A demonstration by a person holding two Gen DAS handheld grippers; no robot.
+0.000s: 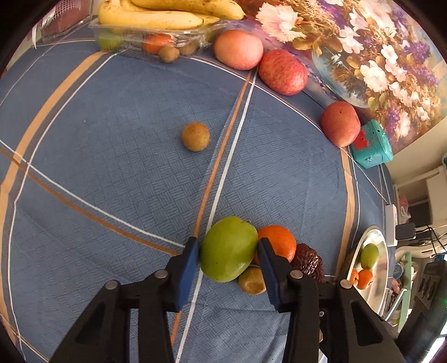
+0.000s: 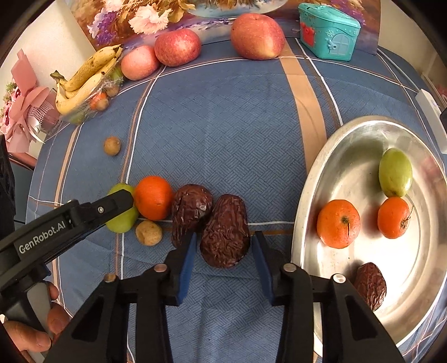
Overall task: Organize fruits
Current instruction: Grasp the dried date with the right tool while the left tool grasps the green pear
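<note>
Blue checked cloth [image 2: 223, 134] covers the surface, crossed by tan and white stripes. My left tongs [image 1: 228, 251] point steeply down and are clamped on a green fruit [image 1: 227, 250], a blue pad pressed to either side of it. Crowding that fruit: an orange mandarin [image 1: 279, 241] touching its right side behind the right pad, a small tan round fruit [image 1: 251, 280] just under it, a wrinkled dark date [image 1: 308, 261] beyond the mandarin.

My right tongs [image 2: 223, 251] straddle the nearer of two wrinkled dates [image 2: 225, 231]. The left pad touches its flank; the right pad stands just beside it, and I cannot tell whether it presses. The second date [image 2: 190, 209] lies against the first, right behind my left pad.

Steel tray [image 2: 307, 195] sits to the right, near the dates. It holds a green fruit [image 2: 395, 173], two mandarins [image 2: 338, 223] and [image 2: 394, 217], and one date [image 2: 370, 284].

Lone tan fruit [image 1: 195, 136] lies well apart on open cloth. Three red apples [image 2: 177, 47] line the far edge before a floral picture [image 1: 363, 50]. Bananas [image 1: 156, 14] rest on a clear plastic tray [image 1: 156, 36] in the far left corner. Teal house-shaped box [image 2: 329, 33] stands far right. A hand [image 2: 36, 329] grips the left tool's handle.
</note>
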